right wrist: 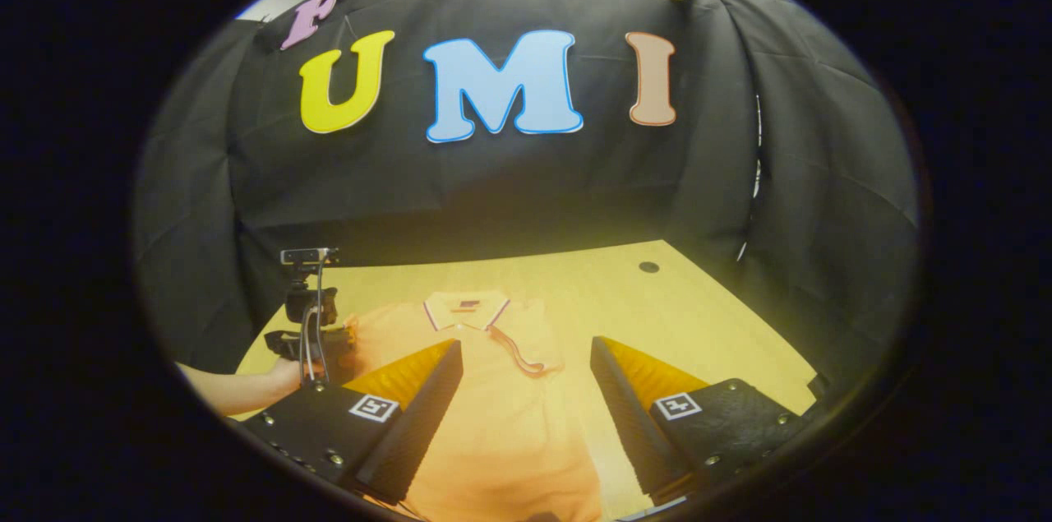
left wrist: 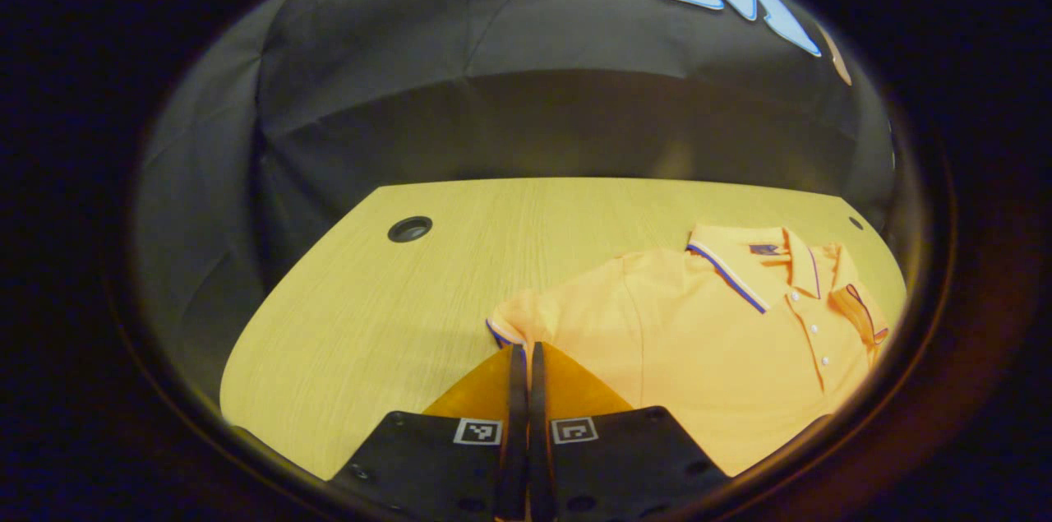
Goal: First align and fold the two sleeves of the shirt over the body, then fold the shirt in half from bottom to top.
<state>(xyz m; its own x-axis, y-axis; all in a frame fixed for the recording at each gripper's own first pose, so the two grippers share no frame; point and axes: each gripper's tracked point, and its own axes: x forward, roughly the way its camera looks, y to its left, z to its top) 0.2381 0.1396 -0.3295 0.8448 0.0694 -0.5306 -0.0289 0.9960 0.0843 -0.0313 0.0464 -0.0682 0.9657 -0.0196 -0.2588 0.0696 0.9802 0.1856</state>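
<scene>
Lying flat near the worktop's [left wrist: 394, 300] near edge, the orange shirt [left wrist: 699, 341]; pinching its sleeve [left wrist: 514, 323] with fingers pressed together, the left hand-held gripper [left wrist: 523, 358]; hovering spread wide over its body, the right hand-held gripper [right wrist: 526, 362].

Recording booth, black cloth wall [right wrist: 493, 193], wooden table [left wrist: 460, 259]

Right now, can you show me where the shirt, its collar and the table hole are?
shirt [left wrist: 657, 325], left gripper view, on its chest.
collar [left wrist: 731, 255], left gripper view, on its striped flap.
table hole [left wrist: 409, 228], left gripper view, on its dark middle.
</scene>
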